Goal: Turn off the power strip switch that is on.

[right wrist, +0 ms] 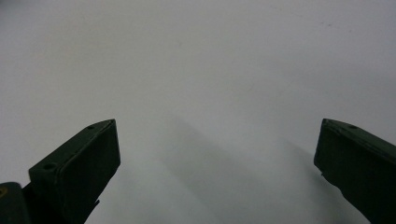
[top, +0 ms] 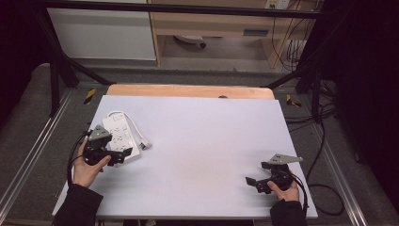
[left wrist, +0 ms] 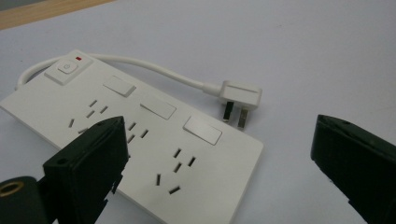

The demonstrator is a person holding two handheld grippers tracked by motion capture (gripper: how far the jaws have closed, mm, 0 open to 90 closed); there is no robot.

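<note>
- White table [top: 197,141] carries a flat white plastic power strip [left wrist: 135,140] near its left edge.
- Left gripper [left wrist: 219,158] hovers just over the strip's near end, fingers [left wrist: 88,158] spread wide, holding nothing.
- Right gripper [right wrist: 217,158] sits well apart, fingers wide, empty.

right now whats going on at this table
A person holds a gripper in each hand over a white table. The left gripper hangs open at the near end of a white power strip, one jaw above its sockets and nothing gripped. The strip's cord loops round to its plug, which lies loose on the table beside it. The right gripper is open too, over bare table at the near right, holding nothing.
</note>
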